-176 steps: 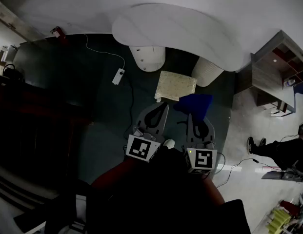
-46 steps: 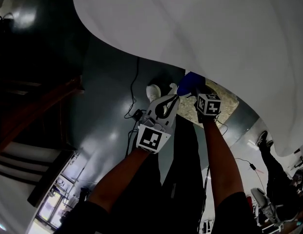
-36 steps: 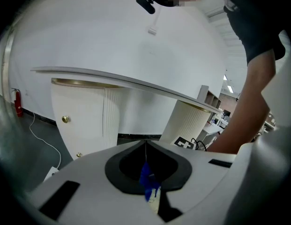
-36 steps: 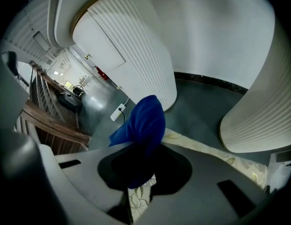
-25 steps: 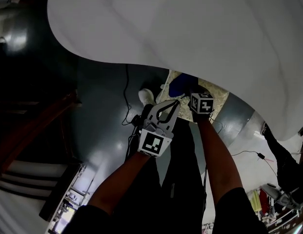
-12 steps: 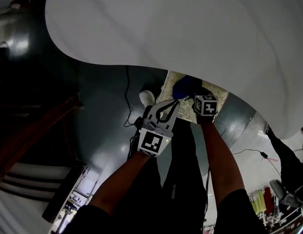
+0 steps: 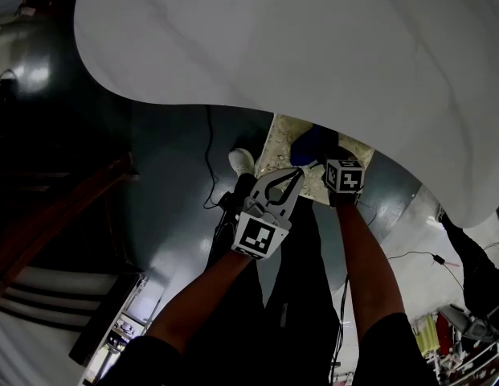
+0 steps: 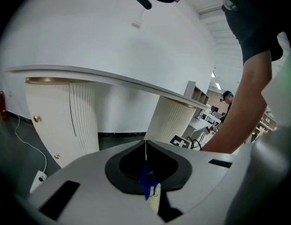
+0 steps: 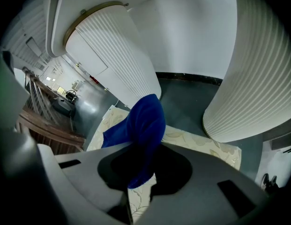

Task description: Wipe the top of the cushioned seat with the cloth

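The cushioned seat (image 7: pixel 283 139) has a cream, leaf-patterned top and sits half under the white table. A dark blue cloth (image 7: pixel 312 145) lies bunched on it. My right gripper (image 7: pixel 325 161) is shut on the cloth, which bulges up out of the jaws (image 9: pixel 145 121) over the seat top (image 9: pixel 192 142). My left gripper (image 7: pixel 301 170) hovers at the seat's near edge, just left of the cloth. It is shut with nothing in it (image 8: pixel 145 146); a strip of the cloth (image 8: pixel 148 182) shows through its jaw opening.
The white table top (image 7: pixel 313 47) overhangs the seat. Two ribbed white pedestals (image 9: pixel 112 55) (image 9: pixel 253 78) stand behind and beside the seat. A cable (image 7: pixel 207 159) and a white shoe (image 7: pixel 241 161) are on the dark floor. Dark wooden stairs (image 7: pixel 48 215) are at left.
Both grippers came in from farther back to the seat under the table. In the last second the right gripper and cloth slid slightly right; the left gripper followed.
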